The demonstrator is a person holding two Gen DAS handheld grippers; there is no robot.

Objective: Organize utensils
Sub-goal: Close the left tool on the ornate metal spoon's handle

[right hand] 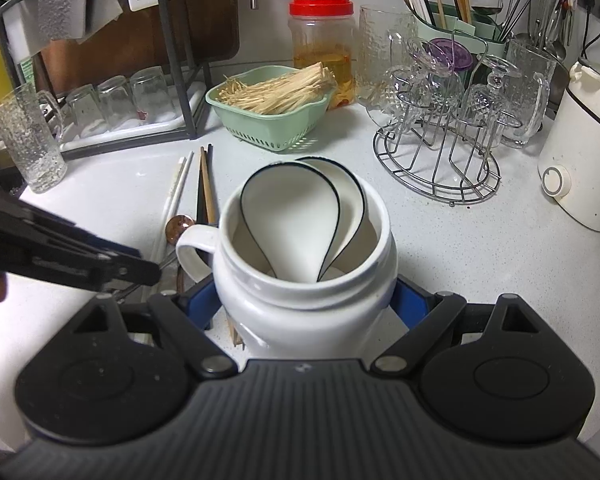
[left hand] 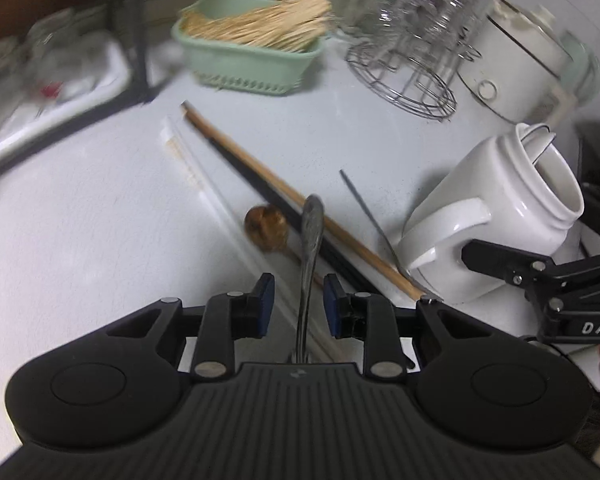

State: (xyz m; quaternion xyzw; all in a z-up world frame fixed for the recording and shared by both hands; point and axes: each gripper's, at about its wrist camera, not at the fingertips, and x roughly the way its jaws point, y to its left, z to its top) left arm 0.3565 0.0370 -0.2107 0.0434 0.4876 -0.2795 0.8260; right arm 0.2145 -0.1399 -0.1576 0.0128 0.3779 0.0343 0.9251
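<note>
Left gripper [left hand: 299, 306]: blue pads stand apart, released, with the embossed handle of a metal spoon [left hand: 311, 240] running up between them; neither pad touches it. Whether the spoon rests on the counter or on the utensils under it, I cannot tell.

Right gripper [right hand: 306, 304]: clenched on the white ceramic jar [right hand: 304, 280], blue pads pressed against both sides of its body below the neck. The jar has a loop handle on its left side and holds two white ceramic spoons with black rims [right hand: 296, 220], bowls up, leaning against the far lip.

Left wrist view only: the metal spoon; a thin dark-handled utensil [left hand: 364, 204] lying beside the jar; the jar seen from the side, tilted, with the right gripper's black finger on its body. This view is motion-blurred toward the edges.

Right wrist view only: the jar's interior and both ceramic spoons in full; the left gripper entering from the left edge as a black arm.

Both views: loose utensils on the white counter [left hand: 80, 208] just left of the jar, namely a white chopstick pair [right hand: 178, 184], a wooden chopstick [left hand: 268, 178] and black chopstick [left hand: 260, 192] side by side, and a brown round-bowled spoon [left hand: 266, 226] partly under them. Farther back: a green basket of pale sticks [right hand: 272, 104], a wire rack with upturned glasses [right hand: 436, 148], and a white appliance [right hand: 580, 152] at right.
</note>
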